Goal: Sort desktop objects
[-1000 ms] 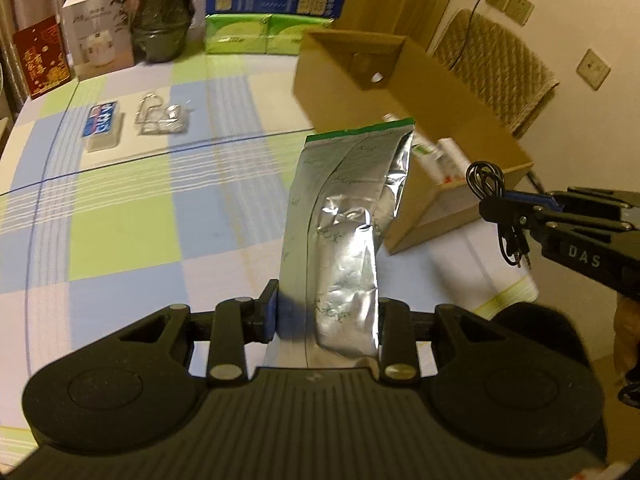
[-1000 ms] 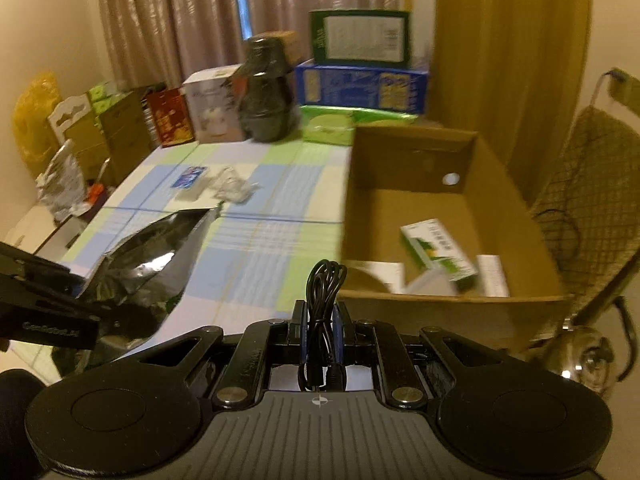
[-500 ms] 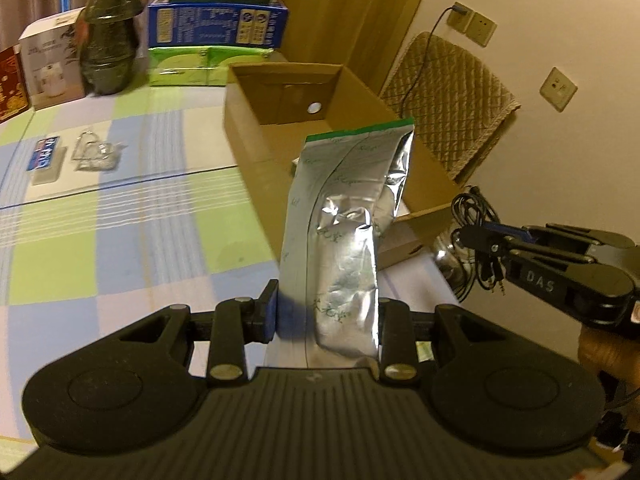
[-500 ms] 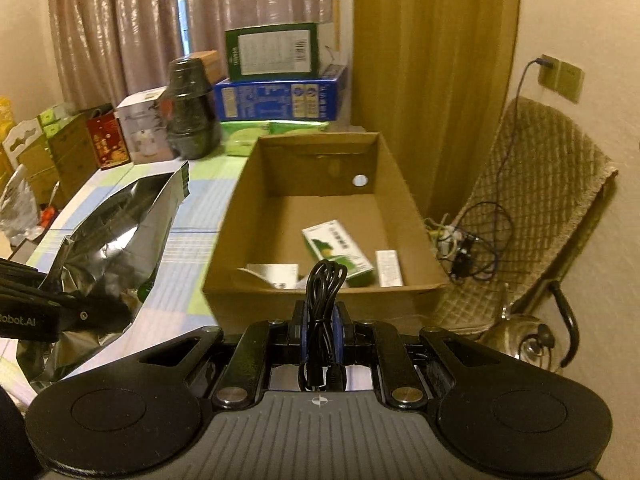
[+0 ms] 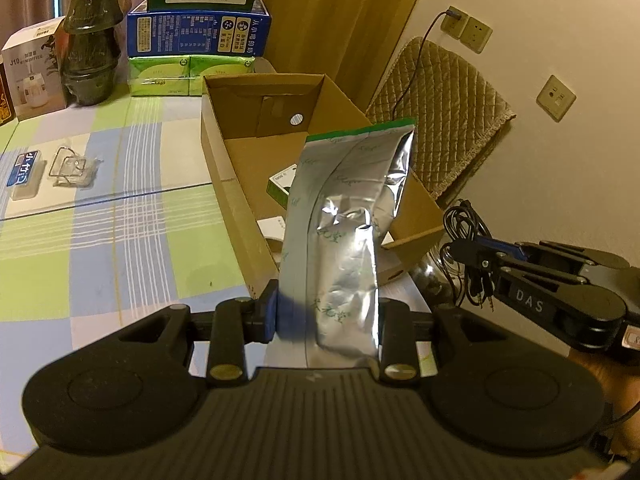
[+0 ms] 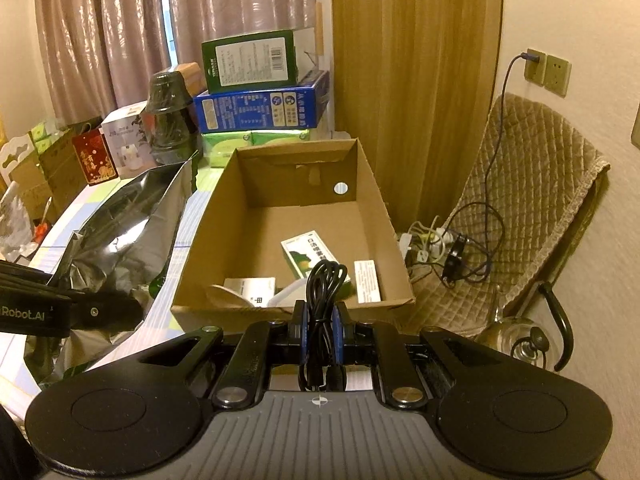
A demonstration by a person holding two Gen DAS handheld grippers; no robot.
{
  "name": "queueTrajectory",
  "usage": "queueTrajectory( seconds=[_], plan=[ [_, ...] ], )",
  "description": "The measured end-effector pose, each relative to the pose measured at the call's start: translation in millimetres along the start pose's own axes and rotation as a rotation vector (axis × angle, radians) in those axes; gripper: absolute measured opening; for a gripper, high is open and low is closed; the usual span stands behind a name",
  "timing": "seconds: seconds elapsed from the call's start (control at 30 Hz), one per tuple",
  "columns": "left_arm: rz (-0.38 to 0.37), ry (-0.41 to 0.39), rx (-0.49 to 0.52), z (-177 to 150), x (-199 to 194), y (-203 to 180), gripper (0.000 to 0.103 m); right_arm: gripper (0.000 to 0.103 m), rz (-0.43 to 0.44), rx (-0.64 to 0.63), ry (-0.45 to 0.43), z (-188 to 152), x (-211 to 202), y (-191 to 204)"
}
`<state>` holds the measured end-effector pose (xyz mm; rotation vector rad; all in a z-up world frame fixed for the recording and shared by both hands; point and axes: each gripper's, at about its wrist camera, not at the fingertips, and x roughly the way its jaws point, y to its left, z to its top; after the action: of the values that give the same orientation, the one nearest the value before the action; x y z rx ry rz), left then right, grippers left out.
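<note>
Left jaws: my left gripper (image 5: 326, 314) is clamped on the lower end of a foil pouch (image 5: 348, 232), one blue pad on each side.
Foil pouch: silver and crinkled, with faint green print, a seam down its length and a green strip along the top edge; it stands nearly upright out of my jaws, its top in front of the cardboard box (image 5: 236, 196).
Right jaws: my right gripper (image 6: 320, 330) is pinched tight on a coiled black cable (image 6: 322, 308), the loop sticking up above the pads and the plug ends hanging below.
Cable position: held just in front of the near wall of the box (image 6: 200, 240), above its rim.
Box contents: open-topped; a green-and-white carton (image 6: 308, 256), a narrow white packet (image 6: 366, 280) and a white card (image 6: 252, 286) lie on its floor.
Table: a green, blue and white checked cloth (image 5: 100, 240); a small blue-labelled case (image 5: 24, 172) and a clear bag with wire pieces (image 5: 72, 168) lie well to the left of the box.
Behind the box: stacked blue and green cartons (image 5: 200, 36), a dark wrapped pot (image 5: 90, 56).
</note>
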<state>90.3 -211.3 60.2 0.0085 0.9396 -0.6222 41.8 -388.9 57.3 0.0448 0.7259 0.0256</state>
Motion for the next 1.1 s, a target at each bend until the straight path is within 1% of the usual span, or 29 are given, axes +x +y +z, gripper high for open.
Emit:
queueTrajectory(
  seconds=[0.5, 1.1],
  plan=[
    [0.009, -0.002, -0.029, 23, 21, -4, 0.028, 0.009, 0.012, -0.008, -0.006, 16, 15, -7],
    [0.015, 0.009, -0.07, 55, 58, 6, 0.028, 0.009, 0.033, -0.001, 0.008, 53, 61, -22]
  ],
)
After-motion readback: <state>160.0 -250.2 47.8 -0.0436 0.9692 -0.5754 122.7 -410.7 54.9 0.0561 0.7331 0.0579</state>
